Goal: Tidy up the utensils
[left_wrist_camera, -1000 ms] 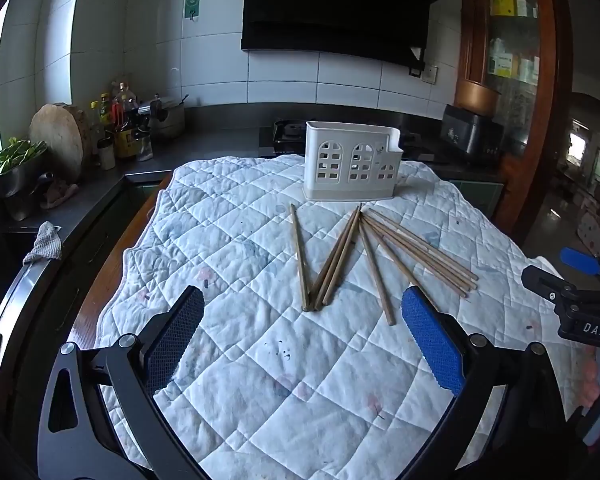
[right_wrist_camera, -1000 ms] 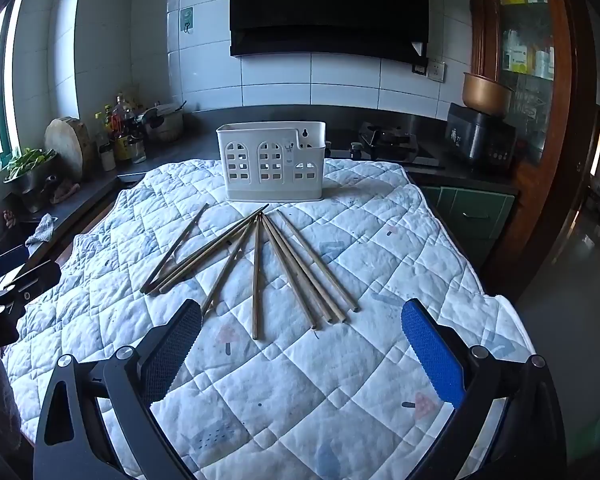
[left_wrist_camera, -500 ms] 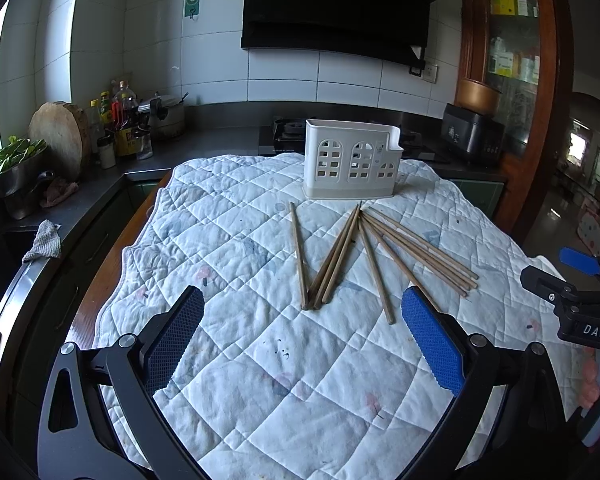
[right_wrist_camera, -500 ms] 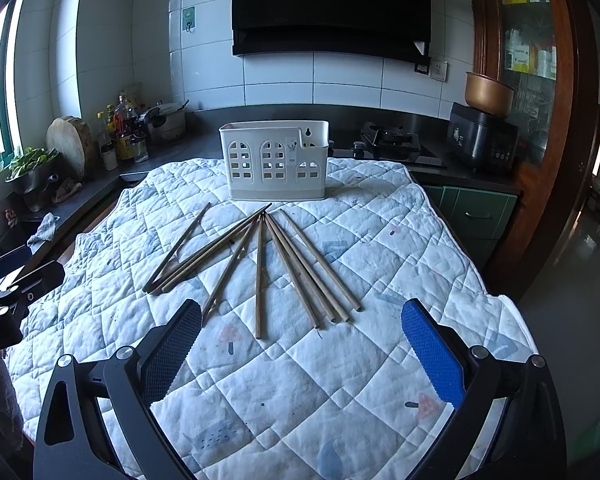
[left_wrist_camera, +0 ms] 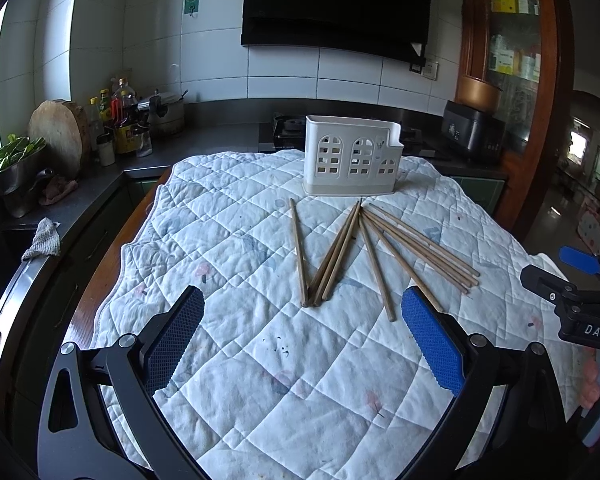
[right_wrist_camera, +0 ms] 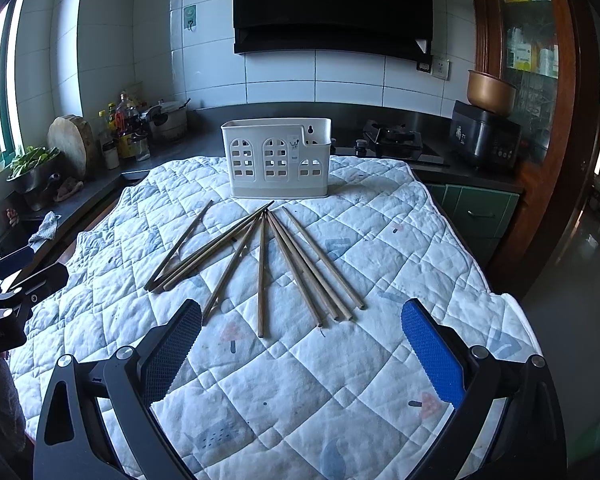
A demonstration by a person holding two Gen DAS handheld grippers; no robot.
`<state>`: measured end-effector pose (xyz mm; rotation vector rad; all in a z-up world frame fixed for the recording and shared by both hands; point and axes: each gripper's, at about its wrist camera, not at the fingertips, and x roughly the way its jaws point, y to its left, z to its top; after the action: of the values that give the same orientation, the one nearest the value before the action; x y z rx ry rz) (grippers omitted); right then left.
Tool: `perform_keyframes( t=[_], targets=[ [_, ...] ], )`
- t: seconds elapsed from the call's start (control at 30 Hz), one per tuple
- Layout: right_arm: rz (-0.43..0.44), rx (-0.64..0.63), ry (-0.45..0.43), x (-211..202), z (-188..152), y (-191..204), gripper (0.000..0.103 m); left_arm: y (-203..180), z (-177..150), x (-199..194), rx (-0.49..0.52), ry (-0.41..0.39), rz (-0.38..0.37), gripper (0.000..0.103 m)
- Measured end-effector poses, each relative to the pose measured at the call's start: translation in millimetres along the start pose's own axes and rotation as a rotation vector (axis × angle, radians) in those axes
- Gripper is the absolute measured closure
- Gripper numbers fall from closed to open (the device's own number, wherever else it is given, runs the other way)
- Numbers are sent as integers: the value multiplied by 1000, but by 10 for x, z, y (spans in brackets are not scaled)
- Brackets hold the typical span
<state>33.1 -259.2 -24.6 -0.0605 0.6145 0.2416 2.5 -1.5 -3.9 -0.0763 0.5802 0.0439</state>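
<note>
Little has shifted over the past second: the right gripper (right_wrist_camera: 300, 344) has eased a touch nearer the chopsticks (right_wrist_camera: 260, 264), while the left gripper (left_wrist_camera: 300, 344) holds much the same station. Both pairs of jaws stand wide apart and empty, poised above the quilt (left_wrist_camera: 228, 240) that covers the worktop.

The chopsticks, about nine bare wooden sticks, lie fanned on the quilt between the grippers and the caddy (right_wrist_camera: 278, 162). Their far tips converge just short of the caddy; their near ends splay toward the cameras. Three lie bunched and touching at the left of the fan, one sits alone further left, and several overlap on the right. The white caddy stands upright at the far edge of the quilt, apparently empty, though its inside is hidden.

The sticks look light, stiff and smooth, likely to roll or slip from a loose pinch, and the soft quilt may let them sink slightly under pressure. A hold across the shaft near the thicker near end, taking one lone stick or a touching pair, appears the surest grip. None has yet gone into the caddy, so the sorting seems at its start.
</note>
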Motion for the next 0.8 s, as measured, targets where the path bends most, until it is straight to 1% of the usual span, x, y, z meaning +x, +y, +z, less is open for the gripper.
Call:
perform_keyframes(
  t=[0.57, 0.8],
  targets=[
    [3, 0, 0, 10, 4, -8, 6, 2, -6, 7, 2, 3, 1, 5],
    [13, 5, 2, 34, -17, 4, 6, -38, -1, 64, 13, 17, -4, 5]
  ],
)
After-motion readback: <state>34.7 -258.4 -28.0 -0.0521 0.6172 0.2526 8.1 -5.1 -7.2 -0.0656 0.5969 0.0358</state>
